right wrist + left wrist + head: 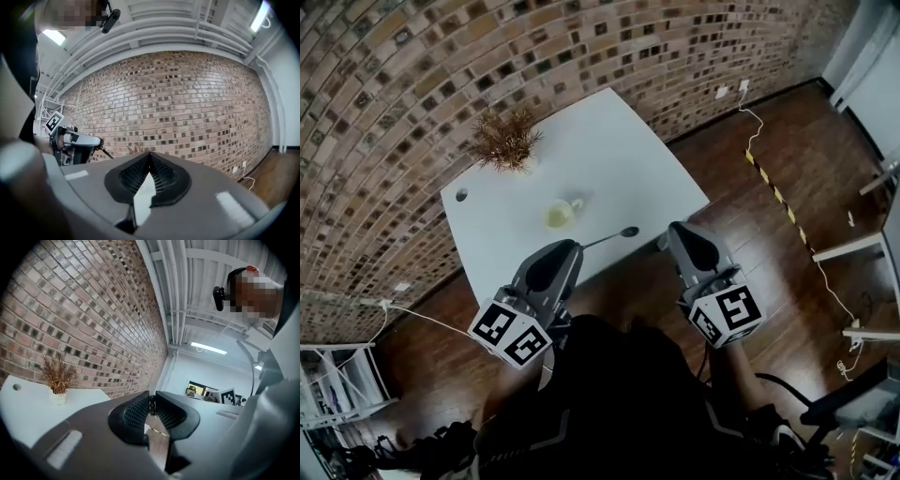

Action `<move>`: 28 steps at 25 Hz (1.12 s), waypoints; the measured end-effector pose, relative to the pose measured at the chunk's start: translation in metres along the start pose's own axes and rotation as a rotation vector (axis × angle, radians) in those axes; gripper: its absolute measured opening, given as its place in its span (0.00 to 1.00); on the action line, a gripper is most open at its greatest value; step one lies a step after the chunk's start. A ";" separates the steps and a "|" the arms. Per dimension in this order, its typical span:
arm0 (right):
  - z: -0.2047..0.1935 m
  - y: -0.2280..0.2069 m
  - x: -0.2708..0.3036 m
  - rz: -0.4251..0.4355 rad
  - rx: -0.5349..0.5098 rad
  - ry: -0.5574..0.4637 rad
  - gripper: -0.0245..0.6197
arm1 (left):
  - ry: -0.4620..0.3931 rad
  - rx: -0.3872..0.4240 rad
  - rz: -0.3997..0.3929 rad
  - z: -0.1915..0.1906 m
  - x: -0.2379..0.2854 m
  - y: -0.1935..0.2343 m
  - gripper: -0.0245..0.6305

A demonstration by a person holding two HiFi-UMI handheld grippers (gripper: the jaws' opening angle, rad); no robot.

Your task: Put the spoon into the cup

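A small pale cup (560, 215) with a handle stands in the middle of the white table (619, 159). My left gripper (572, 246) is shut on the handle of a dark metal spoon (609, 237), whose bowl points right over the table's near edge, just short of the cup. In the left gripper view the pads (138, 409) pinch the thin dark handle (151, 404). My right gripper (675, 228) hovers to the right over the floor, shut and empty; its jaws (150, 155) meet at the tip. From the right gripper view the left gripper (75, 140) and spoon (107, 153) show at the left.
A dried plant in a white pot (504, 141) stands at the table's far left corner, near a cable hole (461, 195). A brick wall (412, 75) runs behind the table. A white cable (754, 127) and striped tape (778, 197) lie on the wooden floor at the right.
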State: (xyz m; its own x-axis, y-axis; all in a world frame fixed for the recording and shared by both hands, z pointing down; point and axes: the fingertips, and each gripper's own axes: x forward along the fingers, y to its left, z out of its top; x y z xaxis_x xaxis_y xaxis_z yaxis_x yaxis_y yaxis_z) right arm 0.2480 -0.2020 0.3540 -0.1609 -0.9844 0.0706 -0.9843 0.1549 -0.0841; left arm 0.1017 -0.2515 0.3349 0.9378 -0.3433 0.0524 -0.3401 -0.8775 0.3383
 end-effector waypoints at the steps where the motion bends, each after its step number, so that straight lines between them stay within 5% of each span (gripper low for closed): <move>1: -0.001 -0.001 0.008 0.011 0.010 0.001 0.05 | 0.007 0.004 0.010 0.001 0.001 0.006 0.09; 16: 0.004 0.050 0.167 0.210 -0.034 0.050 0.05 | -0.056 -0.049 0.214 0.032 -0.043 0.143 0.09; 28: -0.042 0.069 0.247 0.398 -0.070 0.159 0.05 | -0.035 -0.112 0.401 0.009 -0.045 0.200 0.09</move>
State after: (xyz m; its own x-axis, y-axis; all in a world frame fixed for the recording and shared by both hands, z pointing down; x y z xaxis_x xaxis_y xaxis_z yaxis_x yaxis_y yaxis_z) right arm 0.1377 -0.4306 0.4077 -0.5323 -0.8229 0.1989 -0.8451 0.5303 -0.0680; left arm -0.0095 -0.4145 0.3913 0.7291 -0.6631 0.1696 -0.6663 -0.6309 0.3974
